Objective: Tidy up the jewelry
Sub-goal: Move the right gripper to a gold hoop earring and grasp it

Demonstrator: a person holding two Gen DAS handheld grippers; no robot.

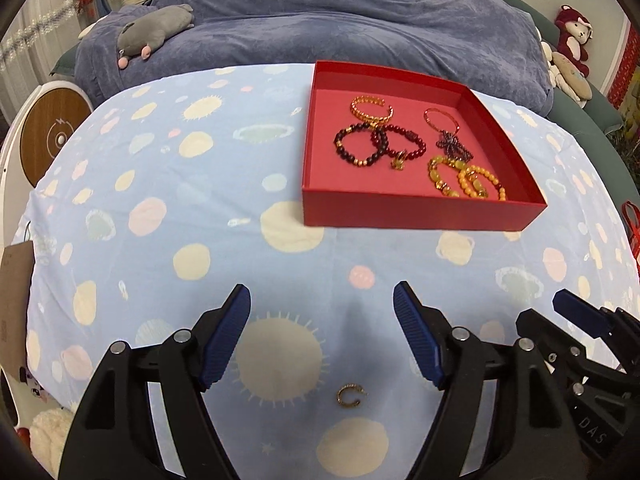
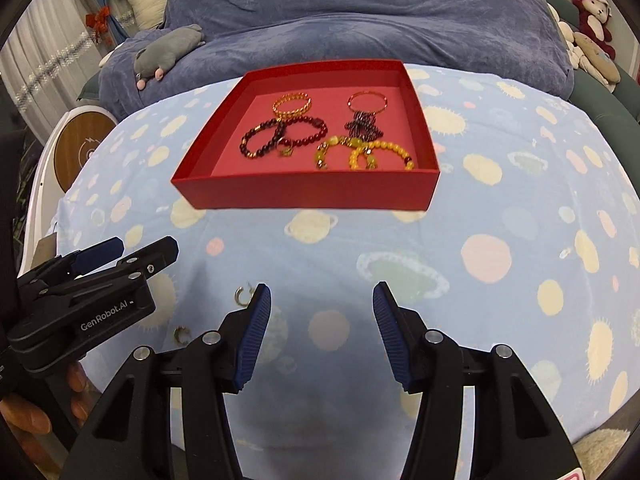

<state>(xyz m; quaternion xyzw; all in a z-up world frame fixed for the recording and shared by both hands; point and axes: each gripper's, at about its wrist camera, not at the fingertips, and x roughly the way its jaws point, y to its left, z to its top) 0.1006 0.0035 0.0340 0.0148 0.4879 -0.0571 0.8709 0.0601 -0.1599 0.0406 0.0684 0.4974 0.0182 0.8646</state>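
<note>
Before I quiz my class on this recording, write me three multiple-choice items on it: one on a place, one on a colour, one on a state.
1. Where do the bracelets lie?
A. Inside the box
B. On the cloth beside the box
C. On the blue blanket

2. What colour is the box?
A. Green
B. Red
C. White

3. How do the left gripper's jaws stand?
A. Shut on a bracelet
B. Shut on nothing
C. Open, holding nothing

Answers:
1 A: the bracelets all rest on the floor of the box.
2 B: its walls and floor are red in both views.
3 C: the left gripper shows a wide gap between its fingers, with only the spotted cloth and a small gold ring below.
</note>
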